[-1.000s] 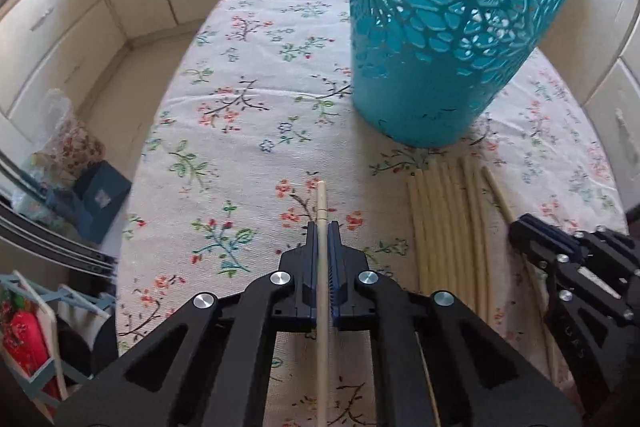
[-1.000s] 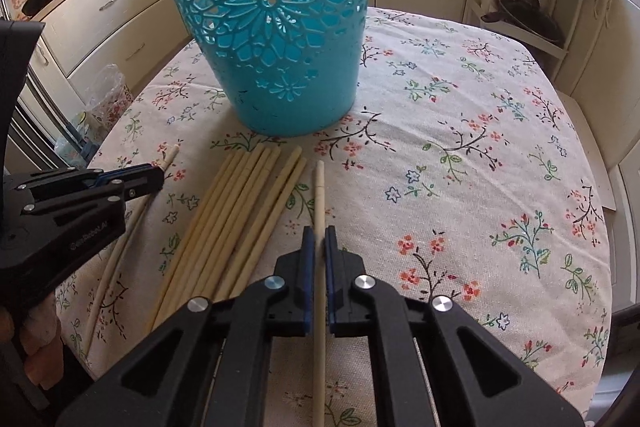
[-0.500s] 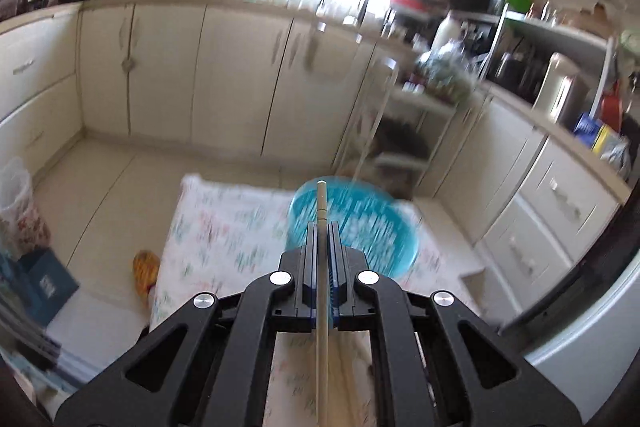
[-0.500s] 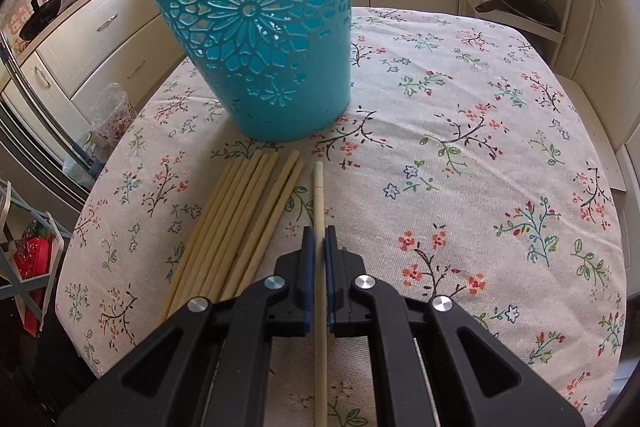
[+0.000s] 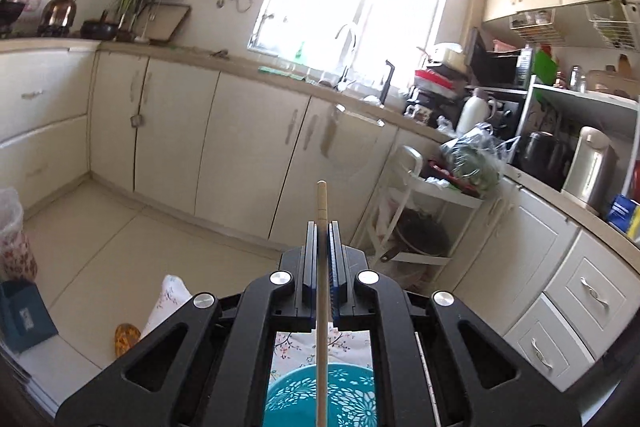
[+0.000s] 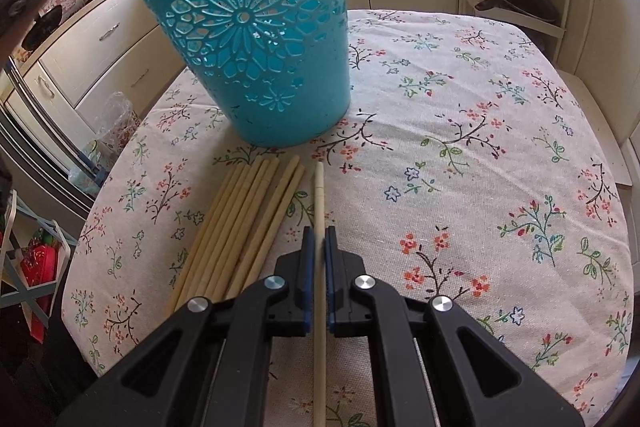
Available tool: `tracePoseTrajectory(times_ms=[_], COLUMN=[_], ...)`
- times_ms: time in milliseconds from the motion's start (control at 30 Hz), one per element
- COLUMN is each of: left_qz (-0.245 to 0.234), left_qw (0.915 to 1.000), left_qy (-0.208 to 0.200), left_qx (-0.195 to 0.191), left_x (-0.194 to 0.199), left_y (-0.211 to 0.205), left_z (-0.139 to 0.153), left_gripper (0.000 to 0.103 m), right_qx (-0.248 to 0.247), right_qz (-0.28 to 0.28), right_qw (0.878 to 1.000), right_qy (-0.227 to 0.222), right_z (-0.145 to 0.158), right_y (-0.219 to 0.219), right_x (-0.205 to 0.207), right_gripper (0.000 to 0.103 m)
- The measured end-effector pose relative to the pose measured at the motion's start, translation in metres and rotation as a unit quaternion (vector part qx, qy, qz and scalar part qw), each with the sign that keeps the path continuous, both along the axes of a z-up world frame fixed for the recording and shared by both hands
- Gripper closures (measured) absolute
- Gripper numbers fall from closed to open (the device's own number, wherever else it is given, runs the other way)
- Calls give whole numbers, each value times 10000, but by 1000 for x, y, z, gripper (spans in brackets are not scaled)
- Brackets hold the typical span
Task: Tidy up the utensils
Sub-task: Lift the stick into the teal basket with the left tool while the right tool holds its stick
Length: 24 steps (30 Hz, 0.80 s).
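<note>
Jaws first: the left gripper is clamped tight on one chopstick, whose tip pokes out just past the pads, and it hangs above the teal basket, rim visible right below. Over on the other side, the right gripper is pinched just as tight on a second chopstick, low over the floral bench, tip pointing at the basket's foot. Beside it, the loose bundle of chopsticks lies fanned out, ends just short of the basket. To do this well, I'd say tip the left stick nose-down over the basket's mouth before letting go, so it drops inside rather than glancing off the rim. Left view alone shows the basket's opening from above; right view alone shows the bundle waiting and the basket's outer wall.
</note>
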<state>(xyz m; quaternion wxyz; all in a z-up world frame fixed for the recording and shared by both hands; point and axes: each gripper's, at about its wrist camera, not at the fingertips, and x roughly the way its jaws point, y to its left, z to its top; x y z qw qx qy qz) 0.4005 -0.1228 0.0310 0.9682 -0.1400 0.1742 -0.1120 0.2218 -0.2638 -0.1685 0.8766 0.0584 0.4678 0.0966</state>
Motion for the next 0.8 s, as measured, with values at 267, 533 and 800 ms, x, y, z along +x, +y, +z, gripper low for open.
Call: tracePoseTrajectory(times_ms=[267,533,800], left_qz=[-54,-237,-101], left_qw=[9991,9931,9912], left_qy=[332,832,992], left_qx=[273,795,874], left_x=[6,-11,-78], left_y=[2,5,38], left_z=[-45,-69,-70], left_gripper=[98,94,45], right_qx=[-110,-284,-490], right_qz=[64,156,208], right_qw=[9999,9994,9985], right_qy=[-25,-91,-155], right_z=[-1,-1,-1], right_y=[5,9,14], right_x=[2,-1,-4], right_gripper=[97,96,95])
